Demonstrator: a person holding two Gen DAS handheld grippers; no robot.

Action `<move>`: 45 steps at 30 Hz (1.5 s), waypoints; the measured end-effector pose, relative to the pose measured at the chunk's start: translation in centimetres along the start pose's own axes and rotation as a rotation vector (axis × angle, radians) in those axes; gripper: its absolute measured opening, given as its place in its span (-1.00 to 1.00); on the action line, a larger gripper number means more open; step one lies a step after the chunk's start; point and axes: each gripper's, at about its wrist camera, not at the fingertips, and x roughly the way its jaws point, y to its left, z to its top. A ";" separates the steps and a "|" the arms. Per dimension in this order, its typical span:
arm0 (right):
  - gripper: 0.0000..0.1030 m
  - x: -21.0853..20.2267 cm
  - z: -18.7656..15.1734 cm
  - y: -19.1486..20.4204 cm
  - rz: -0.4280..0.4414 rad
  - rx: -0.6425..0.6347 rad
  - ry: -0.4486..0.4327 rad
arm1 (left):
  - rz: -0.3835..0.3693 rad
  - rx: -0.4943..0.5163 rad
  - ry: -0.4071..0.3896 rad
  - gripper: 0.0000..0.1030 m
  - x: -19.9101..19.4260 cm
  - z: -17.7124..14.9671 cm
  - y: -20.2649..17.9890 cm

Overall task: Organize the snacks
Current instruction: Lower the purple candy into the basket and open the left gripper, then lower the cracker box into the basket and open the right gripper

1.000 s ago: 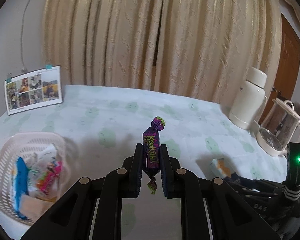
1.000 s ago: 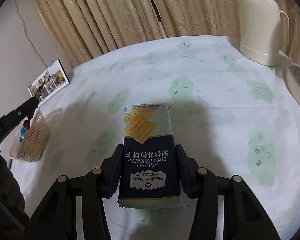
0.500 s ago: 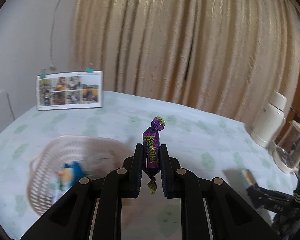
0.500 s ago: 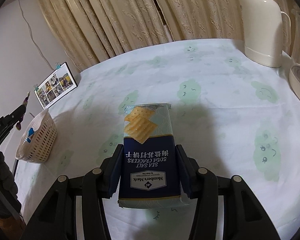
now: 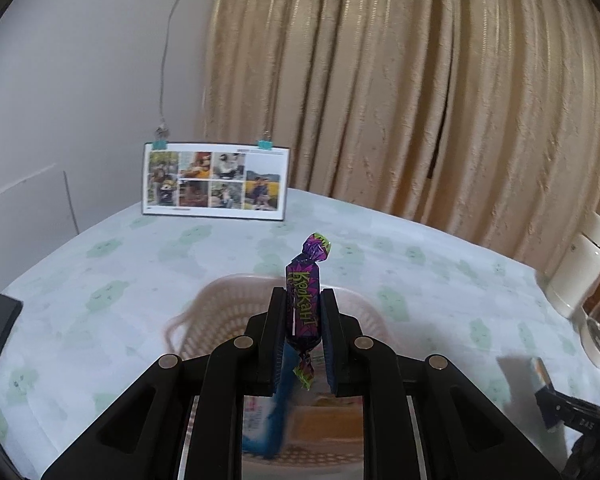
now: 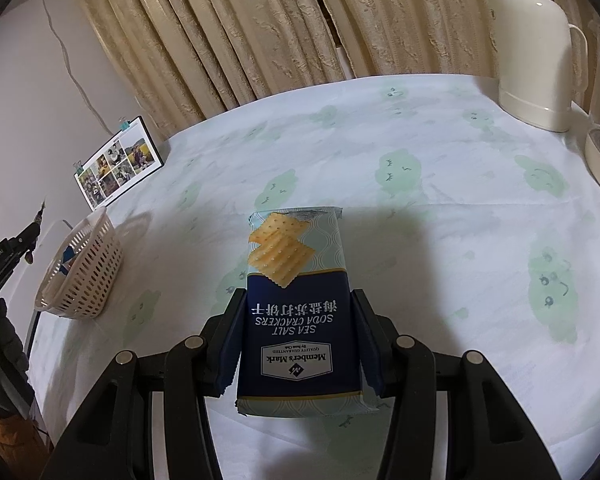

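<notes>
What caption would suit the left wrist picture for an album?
Left tool grips a purple wrapped candy above the pale snack basket on a cloth-covered table.

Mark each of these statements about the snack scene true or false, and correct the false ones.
1. The left claw grips a purple wrapped candy. True.
2. The right claw is empty. False: it is shut on a cracker packet.
3. The basket already holds some items. True.
4. The photo card lies flat on the table. False: it stands upright by the wall.
5. The white jug stands inside the basket. False: it stands on the table's far corner.
</notes>
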 end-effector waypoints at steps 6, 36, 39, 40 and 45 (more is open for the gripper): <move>-0.08 0.0 -0.3 1.3 0.014 -0.012 0.005 | 0.007 -0.044 -0.014 0.19 -0.5 -0.3 1.8; -0.08 3.8 3.5 23.8 0.253 -0.289 0.021 | 0.040 -0.087 -0.040 0.25 -4.0 -2.3 8.8; -0.06 4.8 3.5 25.3 0.254 -0.300 0.029 | 0.046 -0.082 -0.041 0.31 -4.2 -2.5 9.0; -0.02 5.2 3.5 25.7 0.254 -0.300 0.033 | 0.043 -0.083 -0.039 0.33 -4.2 -2.5 9.1; 0.15 6.1 3.3 26.1 0.247 -0.293 0.035 | 0.030 -0.079 -0.019 0.54 -3.9 -3.0 9.4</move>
